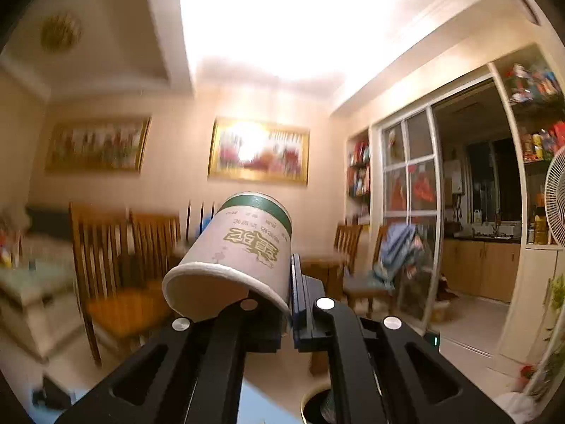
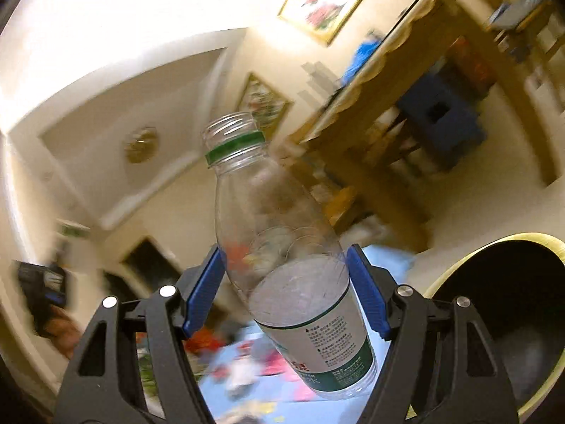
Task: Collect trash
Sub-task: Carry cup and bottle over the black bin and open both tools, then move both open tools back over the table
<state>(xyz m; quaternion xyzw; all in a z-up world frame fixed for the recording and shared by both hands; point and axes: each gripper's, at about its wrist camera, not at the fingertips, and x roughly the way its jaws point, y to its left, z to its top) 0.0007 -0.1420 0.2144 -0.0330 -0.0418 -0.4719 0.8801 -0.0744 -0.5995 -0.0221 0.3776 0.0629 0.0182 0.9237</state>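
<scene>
Left gripper (image 1: 282, 293): one, clamped on the wall of one paper cup (image 1: 236, 251), which is held up in the air; cup white with a green band and green print, tipped so its rolled rim faces the camera.
Right gripper (image 2: 286, 289): one, blue pads (image 2: 204, 289) spread either side of one plastic bottle (image 2: 282, 247); whether they press it cannot be told. Bottle clear, uncapped, green neck ring, white-and-green label, tilted, neck pointing away.
Bin (image 2: 487, 254): one, black inside, yellow rim, just right of the bottle.
Framed pictures: two in the left view, on the wall.
</scene>
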